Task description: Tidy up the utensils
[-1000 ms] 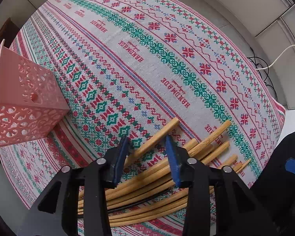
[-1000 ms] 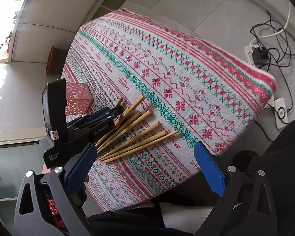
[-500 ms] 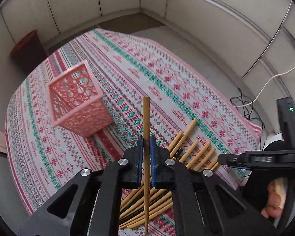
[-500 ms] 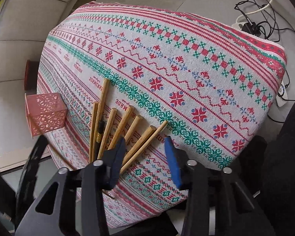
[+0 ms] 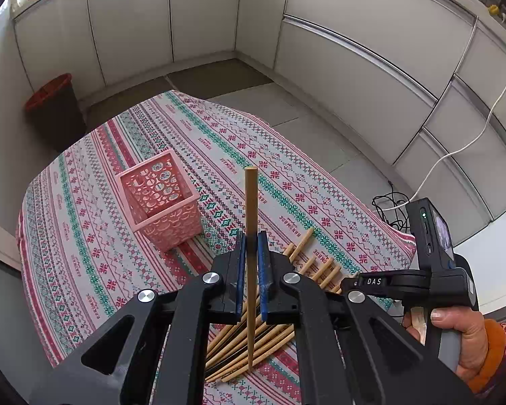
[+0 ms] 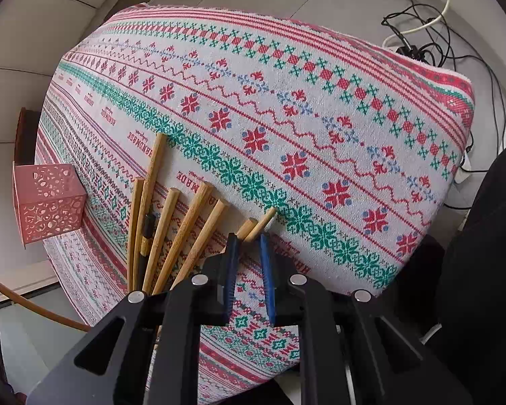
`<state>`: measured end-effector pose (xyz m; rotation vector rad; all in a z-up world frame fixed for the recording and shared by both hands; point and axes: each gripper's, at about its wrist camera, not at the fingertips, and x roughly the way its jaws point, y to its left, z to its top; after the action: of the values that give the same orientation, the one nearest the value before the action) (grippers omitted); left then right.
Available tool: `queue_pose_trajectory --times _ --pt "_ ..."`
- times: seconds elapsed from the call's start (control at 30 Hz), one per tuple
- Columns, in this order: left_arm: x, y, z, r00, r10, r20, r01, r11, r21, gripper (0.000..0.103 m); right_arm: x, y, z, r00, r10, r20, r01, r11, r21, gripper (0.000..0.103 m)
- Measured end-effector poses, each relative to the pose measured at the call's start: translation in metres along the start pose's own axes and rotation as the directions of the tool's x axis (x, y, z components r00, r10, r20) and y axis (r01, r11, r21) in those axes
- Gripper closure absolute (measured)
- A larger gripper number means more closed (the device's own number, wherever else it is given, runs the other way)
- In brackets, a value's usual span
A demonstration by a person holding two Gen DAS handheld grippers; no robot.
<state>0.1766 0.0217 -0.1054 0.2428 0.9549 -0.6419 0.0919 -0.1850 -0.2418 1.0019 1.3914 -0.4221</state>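
My left gripper (image 5: 252,246) is shut on one bamboo chopstick (image 5: 250,202), held up off the patterned tablecloth (image 5: 286,182) and pointing away along the fingers. A pink perforated basket (image 5: 162,202) stands upright on the cloth, below and to the left of it. Several more chopsticks (image 5: 249,347) lie fanned out underneath. In the right wrist view, my right gripper (image 6: 248,236) is down at the right side of that fan (image 6: 172,222). Its jaws are closing, with the thick ends of two chopsticks (image 6: 258,222) at their tips. Cloth still shows between the pads lower down.
A dark bin with a red rim (image 5: 54,101) stands on the floor beyond the table's far corner. Cables and a power strip (image 6: 411,50) lie on the floor past the right edge. A person's hand (image 5: 455,324) grips the right gripper's handle. Dark clothing (image 6: 489,236) is on the right.
My left gripper shut on one chopstick and lifted it well above the pile. My right gripper came down to the pile's right end and its jaws narrowed from wide apart.
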Motion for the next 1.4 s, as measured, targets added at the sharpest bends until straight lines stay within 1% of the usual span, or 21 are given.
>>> queue_pose_trajectory --times 0.07,0.13,0.23,0.33,0.37,0.5,0.53,0.57,0.7,0.73,0.77,0.8,0.83,1.0,1.07,1.13,1.23,1.4 --pt "0.0 0.002 -0.001 1.0 -0.003 0.007 0.003 1.0 -0.002 0.097 0.0 0.0 -0.003 1.0 0.015 -0.002 -0.015 1.0 0.003 0.088" --pt "0.0 0.003 -0.001 1.0 -0.001 0.007 0.001 1.0 -0.007 0.097 -0.002 0.002 -0.006 1.0 0.018 0.003 -0.018 1.0 -0.016 0.087" --pt "0.0 0.005 0.0 1.0 0.002 0.006 -0.002 1.0 -0.012 0.097 0.0 -0.003 -0.009 1.0 0.01 -0.013 -0.011 1.0 -0.027 0.089" --pt "-0.002 0.004 0.0 1.0 0.002 0.01 -0.002 1.0 -0.01 0.097 0.005 -0.001 -0.008 0.999 0.031 -0.014 -0.032 0.999 -0.024 0.089" --pt "-0.003 0.003 0.001 1.0 0.003 0.014 -0.002 1.0 -0.009 0.097 0.005 0.001 -0.006 0.999 0.044 -0.005 -0.044 0.999 -0.032 0.091" --pt "-0.013 0.001 0.001 0.999 0.008 0.041 -0.007 1.0 -0.009 0.097 0.009 0.01 -0.003 0.998 0.067 0.021 -0.065 0.995 -0.079 0.095" --pt "-0.016 0.0 0.001 0.999 0.011 0.049 -0.01 1.0 -0.011 0.097 0.009 0.011 -0.002 0.996 0.086 0.018 -0.084 0.993 -0.087 0.102" --pt "-0.02 0.0 0.001 0.998 0.014 0.06 -0.013 1.0 -0.013 0.097 0.009 0.011 -0.002 0.995 0.097 0.014 -0.095 0.991 -0.091 0.103" --pt "-0.031 -0.001 0.003 0.996 0.017 0.083 -0.016 1.0 -0.016 0.097 0.003 0.007 0.0 0.993 0.119 -0.001 -0.118 0.988 -0.095 0.103" --pt "-0.032 -0.002 0.003 0.996 0.018 0.085 -0.017 1.0 -0.016 0.097 0.004 0.004 0.0 0.993 0.113 -0.019 -0.114 0.989 -0.09 0.099" --pt "-0.033 -0.002 0.002 0.996 0.02 0.086 -0.019 1.0 -0.015 0.097 0.006 0.001 0.0 0.993 0.11 -0.046 -0.113 0.99 -0.082 0.094" --pt "-0.033 -0.004 0.002 0.996 0.021 0.086 -0.02 1.0 -0.012 0.097 0.008 -0.001 0.0 0.991 0.118 -0.061 -0.122 0.99 -0.068 0.09" --pt "-0.033 -0.005 0.002 0.996 0.02 0.086 -0.02 1.0 -0.009 0.097 0.009 -0.002 0.0 0.99 0.129 -0.063 -0.133 0.989 -0.057 0.083" --pt "-0.037 -0.005 0.004 0.995 0.012 0.098 -0.011 1.0 -0.014 0.097 0.01 0.003 -0.001 0.993 0.104 -0.05 -0.107 0.993 -0.046 0.083" --pt "-0.04 -0.003 0.004 0.994 0.008 0.107 -0.006 1.0 -0.021 0.097 0.015 0.008 0.001 0.995 0.082 -0.052 -0.083 0.996 -0.033 0.09" --pt "-0.043 -0.002 0.006 0.993 0.003 0.114 0.0 1.0 -0.025 0.097 0.019 0.019 0.006 0.996 0.071 -0.051 -0.074 0.996 -0.046 0.09" --pt "-0.048 -0.002 0.008 0.992 -0.002 0.126 0.005 1.0 -0.024 0.097 0.024 0.029 0.015 0.994 0.099 -0.048 -0.101 0.994 -0.031 0.094" --pt "-0.056 0.002 0.008 0.989 0.007 0.15 0.0 0.999 -0.045 0.097 0.027 0.034 0.018 0.989 0.144 -0.015 -0.145 0.987 -0.066 0.095"
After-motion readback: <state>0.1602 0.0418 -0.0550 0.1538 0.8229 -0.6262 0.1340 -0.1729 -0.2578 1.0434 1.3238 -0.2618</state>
